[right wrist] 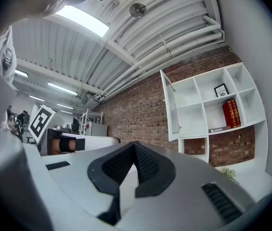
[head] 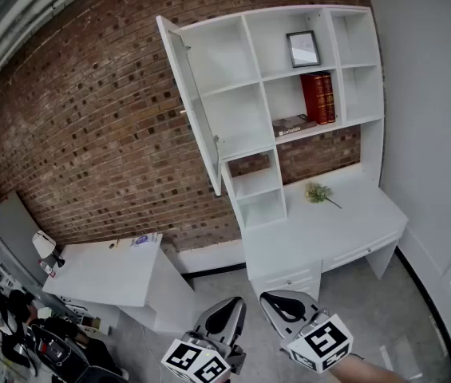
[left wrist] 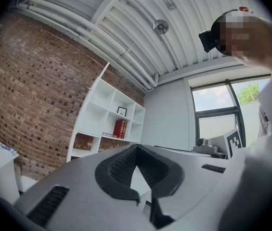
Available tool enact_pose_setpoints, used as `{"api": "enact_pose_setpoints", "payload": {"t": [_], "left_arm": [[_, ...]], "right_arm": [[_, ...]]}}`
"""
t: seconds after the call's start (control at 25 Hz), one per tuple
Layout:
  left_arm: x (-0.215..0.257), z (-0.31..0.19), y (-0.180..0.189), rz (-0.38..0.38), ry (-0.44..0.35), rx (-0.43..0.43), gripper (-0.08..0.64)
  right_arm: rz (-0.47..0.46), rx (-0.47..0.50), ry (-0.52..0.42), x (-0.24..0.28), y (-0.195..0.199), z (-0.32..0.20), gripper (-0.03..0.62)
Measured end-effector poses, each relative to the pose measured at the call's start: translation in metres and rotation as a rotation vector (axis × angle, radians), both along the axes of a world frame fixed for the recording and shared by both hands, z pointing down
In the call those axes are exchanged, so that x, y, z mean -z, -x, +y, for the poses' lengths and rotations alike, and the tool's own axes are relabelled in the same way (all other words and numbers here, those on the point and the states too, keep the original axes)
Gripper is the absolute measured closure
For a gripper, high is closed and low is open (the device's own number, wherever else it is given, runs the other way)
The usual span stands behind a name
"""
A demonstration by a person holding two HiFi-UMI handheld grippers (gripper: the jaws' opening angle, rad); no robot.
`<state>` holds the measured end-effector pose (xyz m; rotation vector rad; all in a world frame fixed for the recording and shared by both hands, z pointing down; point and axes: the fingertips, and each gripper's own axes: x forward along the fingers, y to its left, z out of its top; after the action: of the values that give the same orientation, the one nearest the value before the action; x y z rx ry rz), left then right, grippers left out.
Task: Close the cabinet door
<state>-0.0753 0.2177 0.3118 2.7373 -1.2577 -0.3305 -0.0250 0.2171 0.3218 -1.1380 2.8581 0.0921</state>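
Observation:
The white cabinet door (head: 190, 94) stands swung open at the left side of a white wall shelf unit (head: 289, 78) on a brick wall. It shows edge-on in the left gripper view as the door (left wrist: 91, 100) and in the right gripper view as the door (right wrist: 171, 105). Both grippers are low in the head view, far from the door, above the floor. My left gripper (head: 237, 303) has its jaws together with nothing between them, as in its own view (left wrist: 136, 147). My right gripper (head: 270, 298) is likewise shut and empty (right wrist: 135, 143).
Red books (head: 318, 96), a picture frame (head: 302, 49) and a flat book sit in the shelves. A white desk (head: 353, 218) with a green sprig (head: 318, 191) stands below. A low white table (head: 105, 274) is at the left, with clutter beyond it.

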Motion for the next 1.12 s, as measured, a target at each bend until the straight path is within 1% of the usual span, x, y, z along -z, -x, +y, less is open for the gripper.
{"api": "enact_pose_setpoints", "payload": {"t": [0.44,0.6,0.72,0.88,1.12], "left_arm": [[-0.004,0.001,-0.013,-0.014,-0.002,0.016,0.549],[-0.006,0.0,-0.019,-0.021,0.014,0.03,0.549],[-0.005,-0.002,-0.021,-0.039,0.029,0.055,0.549],[-0.001,-0.005,-0.026,-0.057,0.02,0.073,0.549],[-0.005,-0.009,-0.034,-0.071,0.018,0.082,0.549]], "right_arm": [[-0.002,0.017,0.0,-0.004,-0.011,0.002,0.575],[-0.033,0.039,0.013,-0.003,-0.021,0.001,0.575],[-0.055,0.045,0.0,0.001,-0.03,0.002,0.574],[-0.067,0.042,-0.029,0.007,-0.039,-0.001,0.572],[-0.075,0.039,-0.027,-0.001,-0.045,-0.008,0.572]]}}
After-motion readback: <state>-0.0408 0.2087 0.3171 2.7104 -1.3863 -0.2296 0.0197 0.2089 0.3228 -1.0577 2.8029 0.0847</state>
